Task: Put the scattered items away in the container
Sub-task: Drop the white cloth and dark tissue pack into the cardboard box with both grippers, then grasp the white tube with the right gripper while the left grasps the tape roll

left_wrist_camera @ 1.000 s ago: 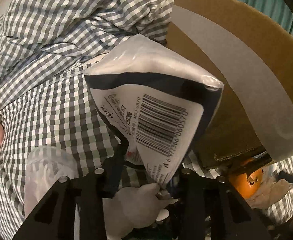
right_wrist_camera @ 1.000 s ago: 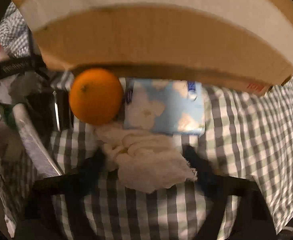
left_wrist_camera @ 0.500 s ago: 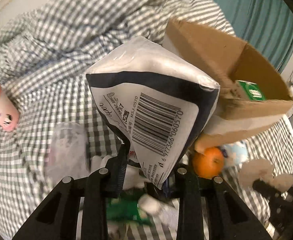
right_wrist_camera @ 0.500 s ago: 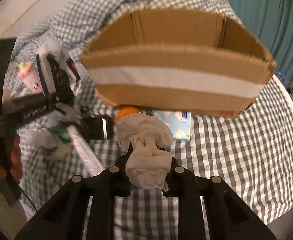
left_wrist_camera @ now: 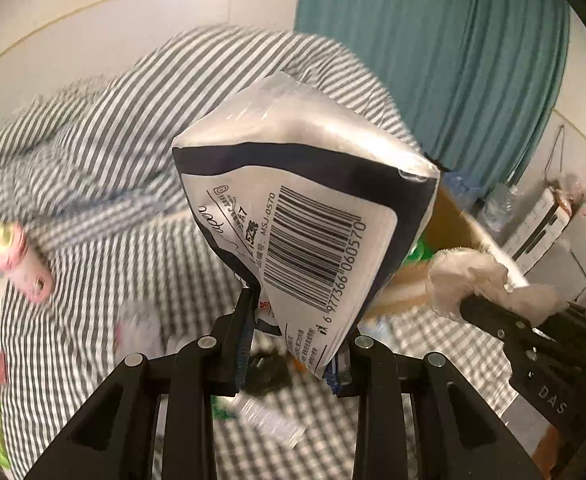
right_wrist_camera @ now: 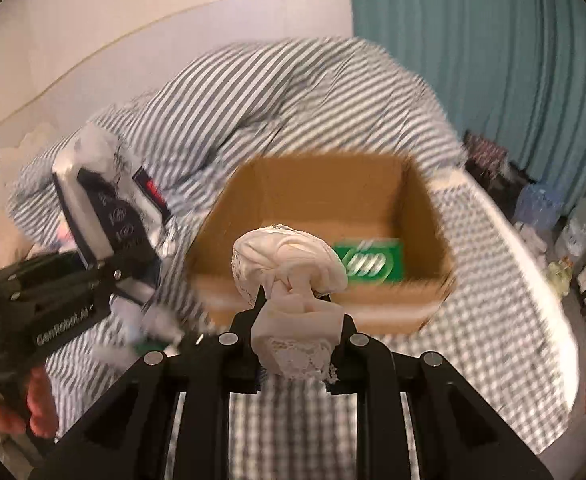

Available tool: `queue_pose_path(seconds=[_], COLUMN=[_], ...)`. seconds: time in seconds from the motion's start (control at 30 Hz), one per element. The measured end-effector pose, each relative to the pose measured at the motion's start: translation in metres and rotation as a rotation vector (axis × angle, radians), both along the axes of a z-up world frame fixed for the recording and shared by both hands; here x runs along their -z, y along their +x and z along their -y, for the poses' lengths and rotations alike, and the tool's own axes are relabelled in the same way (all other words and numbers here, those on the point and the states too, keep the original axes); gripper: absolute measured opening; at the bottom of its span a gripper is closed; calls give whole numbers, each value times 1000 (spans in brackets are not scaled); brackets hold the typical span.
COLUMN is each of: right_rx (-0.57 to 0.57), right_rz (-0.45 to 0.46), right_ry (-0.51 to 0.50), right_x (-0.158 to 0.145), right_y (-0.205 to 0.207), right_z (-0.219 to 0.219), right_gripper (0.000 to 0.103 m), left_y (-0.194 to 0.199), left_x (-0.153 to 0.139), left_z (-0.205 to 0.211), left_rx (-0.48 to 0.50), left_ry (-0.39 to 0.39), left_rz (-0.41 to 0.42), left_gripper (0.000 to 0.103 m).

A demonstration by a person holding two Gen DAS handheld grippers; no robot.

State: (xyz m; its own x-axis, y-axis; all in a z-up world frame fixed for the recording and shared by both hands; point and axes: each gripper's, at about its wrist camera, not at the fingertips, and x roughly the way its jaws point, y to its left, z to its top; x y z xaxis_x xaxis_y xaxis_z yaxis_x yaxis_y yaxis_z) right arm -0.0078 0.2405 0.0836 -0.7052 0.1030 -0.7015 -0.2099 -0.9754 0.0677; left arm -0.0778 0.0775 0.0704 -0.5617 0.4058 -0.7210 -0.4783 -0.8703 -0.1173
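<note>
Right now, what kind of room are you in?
Probably a bedroom: there's a bed with a rumpled checked duvet, and a teal curtain behind it.

A silver and navy plastic packet (left_wrist_camera: 313,216) with a white barcode label hangs in the air, pinched at its lower corner, puffed and tilted. A crumpled cream cloth with lace trim (right_wrist_camera: 293,280) is bunched upright, clamped at its lower end, just in front of the cardboard box (right_wrist_camera: 333,196). The box sits open on the checked bed, and a green packet (right_wrist_camera: 369,266) lies flat inside against its near wall.
</note>
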Motion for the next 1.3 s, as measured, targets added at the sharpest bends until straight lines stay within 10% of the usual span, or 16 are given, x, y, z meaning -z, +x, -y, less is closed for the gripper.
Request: queue_pose_path(seconds=[0.37, 0.4, 0.47, 0.53, 0.6, 0.73, 1.3], right_rx=[47, 54, 92, 169, 156, 152, 81], right_rz=[63, 67, 67, 69, 54, 36, -73], right_ry=[-25, -27, 12, 88, 35, -43, -28], right_x=[37, 43, 49, 51, 52, 51, 1], right_y=[-72, -74, -76, -74, -73, -71, 22], right_z=[-67, -70, -72, -77, -86, -95, -43], right_gripper=[21, 26, 77, 90, 91, 91, 91], left_y=[-60, -63, -66, -74, -86, -90, -5], left_x=[31, 37, 45, 52, 61, 66, 1], left_z=[-78, -83, -91, -95, -91, -81, 25], left_rx=[16, 19, 26, -2, -55, -34, -194], left_ry=[-17, -22, -36, -75, -127, -46, -129], left_rz=[82, 89, 83, 57, 51, 66, -91], left_gripper=[30, 30, 42, 80, 99, 100, 103])
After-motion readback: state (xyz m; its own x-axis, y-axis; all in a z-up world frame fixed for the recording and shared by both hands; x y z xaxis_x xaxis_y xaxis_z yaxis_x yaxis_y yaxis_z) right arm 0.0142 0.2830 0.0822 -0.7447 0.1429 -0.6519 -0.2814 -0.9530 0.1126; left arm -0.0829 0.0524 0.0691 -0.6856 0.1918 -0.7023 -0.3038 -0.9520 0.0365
